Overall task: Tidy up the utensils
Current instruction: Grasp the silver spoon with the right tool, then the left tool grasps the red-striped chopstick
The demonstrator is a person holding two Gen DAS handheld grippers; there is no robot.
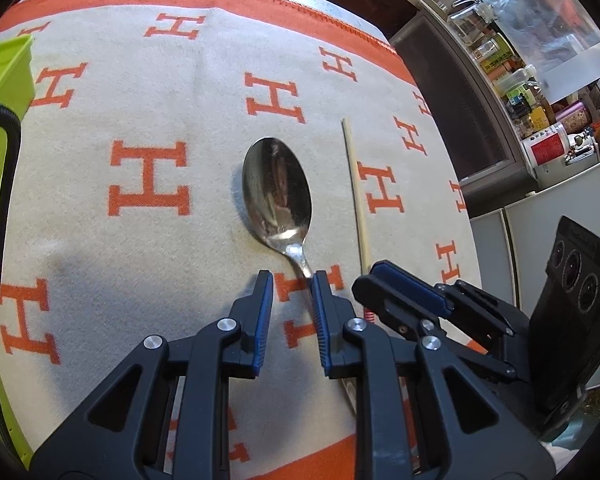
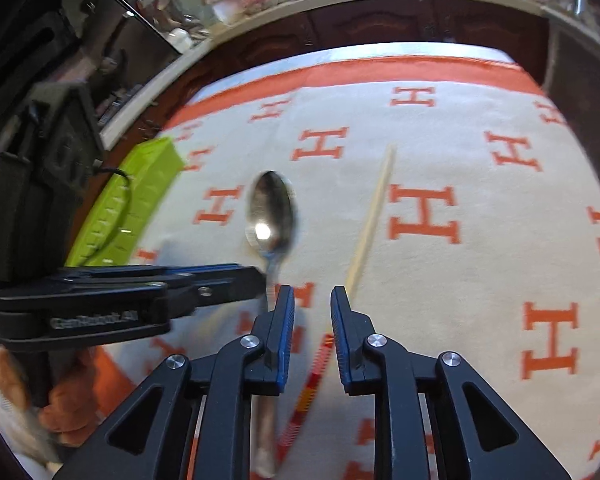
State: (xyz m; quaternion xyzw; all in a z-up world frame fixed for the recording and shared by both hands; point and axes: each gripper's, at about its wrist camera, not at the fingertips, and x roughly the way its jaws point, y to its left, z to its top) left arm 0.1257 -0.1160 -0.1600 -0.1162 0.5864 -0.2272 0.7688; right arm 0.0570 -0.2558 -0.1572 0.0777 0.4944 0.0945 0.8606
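Note:
A steel spoon (image 1: 277,192) lies bowl-up on the white cloth with orange H letters; it also shows in the right wrist view (image 2: 271,212). A wooden chopstick (image 1: 356,196) with a red-striped end lies just right of it, and shows in the right wrist view (image 2: 370,220). My left gripper (image 1: 292,278) is open, low over the spoon's handle, with the neck against the right finger. My right gripper (image 2: 311,294) is open over the chopstick's striped part; it shows in the left wrist view (image 1: 400,284). The left gripper shows side-on in the right wrist view (image 2: 256,280).
A lime-green plastic tray (image 1: 4,76) stands at the left edge of the cloth, also in the right wrist view (image 2: 132,200). A black cable (image 1: 4,184) runs by it. Cabinets and a cluttered shelf (image 1: 540,92) lie beyond the table's right edge.

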